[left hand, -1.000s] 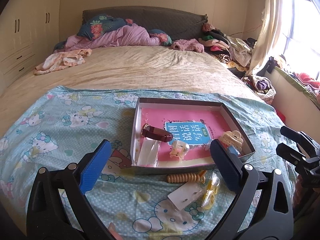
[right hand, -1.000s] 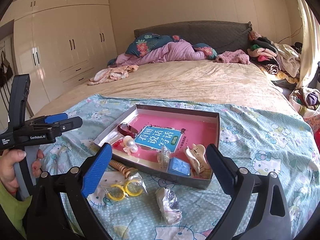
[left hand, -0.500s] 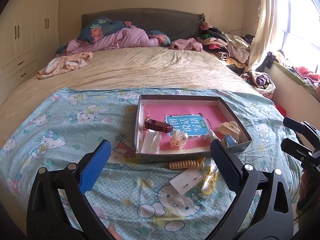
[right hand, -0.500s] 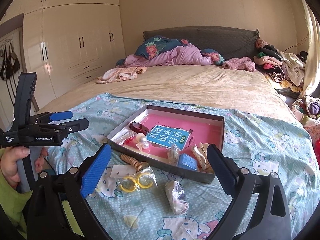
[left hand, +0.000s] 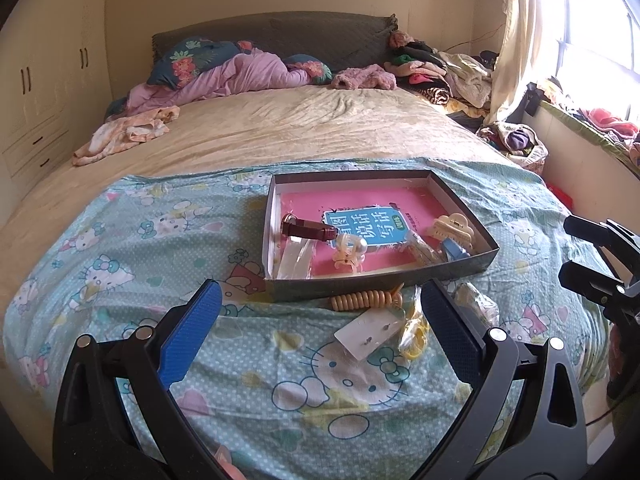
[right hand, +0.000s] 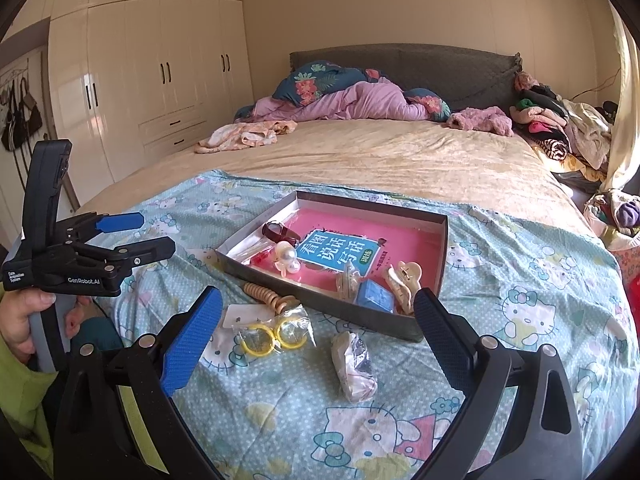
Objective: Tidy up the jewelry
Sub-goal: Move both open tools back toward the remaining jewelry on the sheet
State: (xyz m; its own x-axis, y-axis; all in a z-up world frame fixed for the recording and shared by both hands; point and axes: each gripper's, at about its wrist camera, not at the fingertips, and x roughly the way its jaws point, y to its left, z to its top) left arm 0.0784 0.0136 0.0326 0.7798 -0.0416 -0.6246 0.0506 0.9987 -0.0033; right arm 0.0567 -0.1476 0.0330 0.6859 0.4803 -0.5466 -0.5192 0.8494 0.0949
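Observation:
A shallow grey box (left hand: 380, 280) (right hand: 320, 300) with a pink book in its bottom lies on the Hello Kitty sheet. Inside are a dark red watch (left hand: 308, 230), a pearl clip (left hand: 350, 250), a beige claw clip (right hand: 404, 280) and a blue piece (right hand: 374, 296). In front of the box lie a wooden bead coil (left hand: 366, 300), a white earring card (left hand: 370, 334), yellow hoops in a bag (right hand: 272, 334) and a crumpled clear packet (right hand: 354, 364). My left gripper (left hand: 320, 320) (right hand: 156, 232) and right gripper (right hand: 316, 332) (left hand: 566, 247) both hover open, short of these items, holding nothing.
The sheet (left hand: 160, 280) covers the foot of a large beige bed (left hand: 300, 128). Quilts and clothes pile up by the headboard (right hand: 360, 104) and on the right side (left hand: 452, 72). White wardrobes (right hand: 160, 80) stand to the left. A hand (right hand: 24, 320) grips the left gripper's handle.
Both grippers have drawn back from the box, which now looks smaller and farther away. They stay open, and none of the items has moved.

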